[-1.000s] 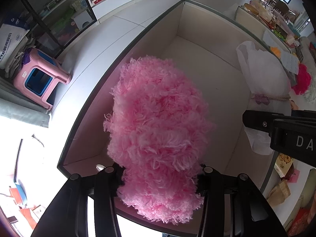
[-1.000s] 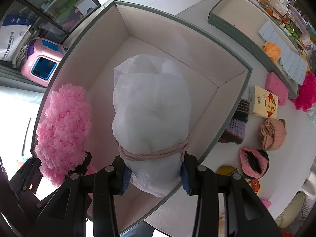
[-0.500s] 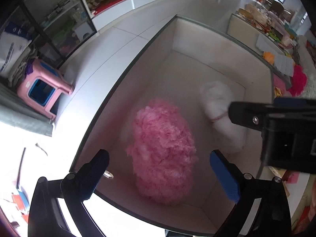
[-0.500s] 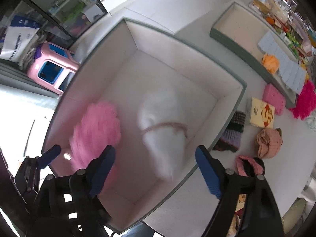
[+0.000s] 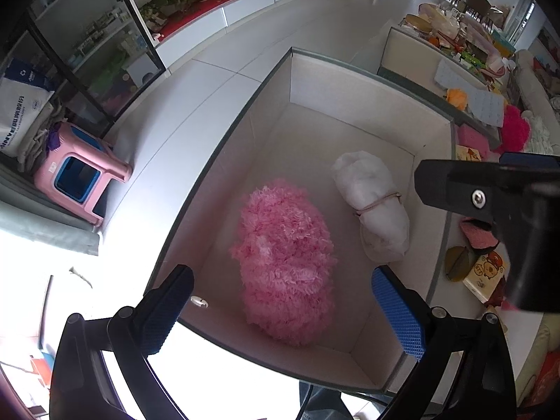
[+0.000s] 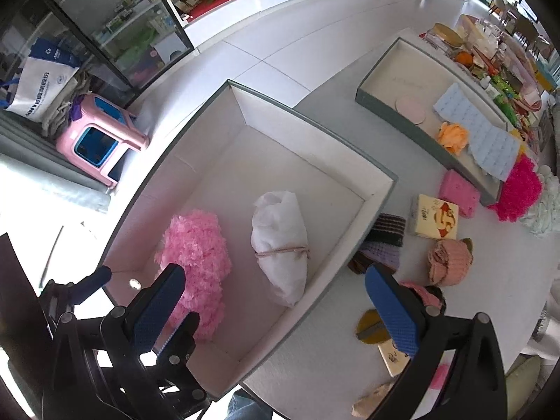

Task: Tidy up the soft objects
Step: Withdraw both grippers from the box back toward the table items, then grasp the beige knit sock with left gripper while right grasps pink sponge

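White-lined box (image 6: 381,182), pink fluffy bundle (image 6: 196,245), white tied pouch (image 6: 280,241) inside

Pink fluffy bundle (image 5: 285,262), white tied bag (image 5: 376,206) side-by-side in box (image 5: 367,84).

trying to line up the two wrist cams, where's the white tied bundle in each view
Left wrist: the white tied bundle lies right of centre, on the box floor.
Right wrist: the bundle lies at centre, inside the same box.
Shared landmark: the pink fluffy item lies to its left in both.
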